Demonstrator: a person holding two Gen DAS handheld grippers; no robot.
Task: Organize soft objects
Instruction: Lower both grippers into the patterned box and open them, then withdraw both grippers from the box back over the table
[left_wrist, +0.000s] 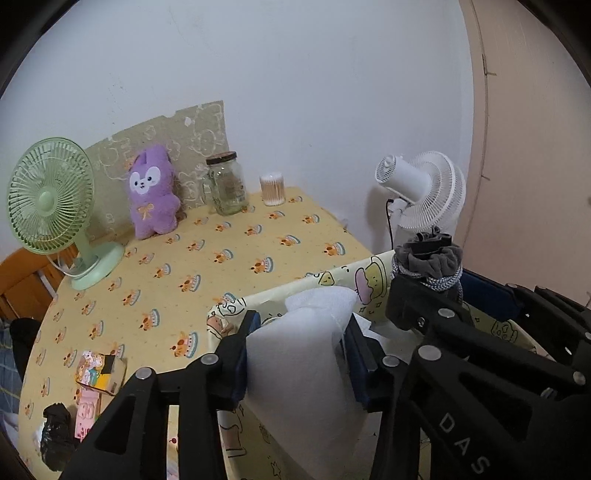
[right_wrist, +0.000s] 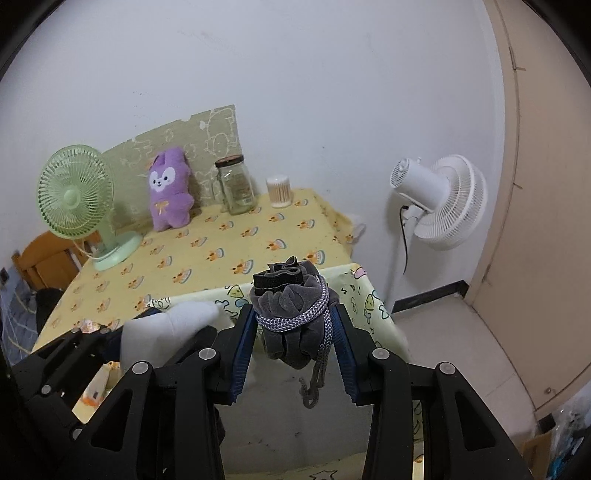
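The left gripper (left_wrist: 301, 354) is carrying a white foam sheet (left_wrist: 299, 369) between its blue pads; the sheet is standing between the jaws, but whether the pads are pressing it or have let go I cannot tell. Just to its right, the right gripper (right_wrist: 293, 332) is clamping a bunched grey drawstring pouch (right_wrist: 291, 314), with its braided cord (right_wrist: 314, 384) dangling below the jaws. Both are hanging over a fabric storage bin (left_wrist: 332, 280) with cartoon prints, sitting at the table's near right corner.

My guess is that the step is dropping these soft things into the bin. To do it well, each bundle should be brought fully inside the rim before the jaws part, and the loose cord should be lowered in too, so it is not trailing over the edge. The foam is springy and may be catching on a pad, so a slow release would help.

Beyond the bin, the yellow printed tablecloth (left_wrist: 221, 258) is spreading out. At the near left lie small cartons (left_wrist: 99, 373) and a black bag (left_wrist: 55, 432). Farther back are standing a green desk fan (left_wrist: 51, 199), a purple plush (left_wrist: 151, 192), a glass jar (left_wrist: 225, 184) and a tub of cotton swabs (left_wrist: 272, 190) against the white wall. A white fan (right_wrist: 439, 199) is standing off to the right.
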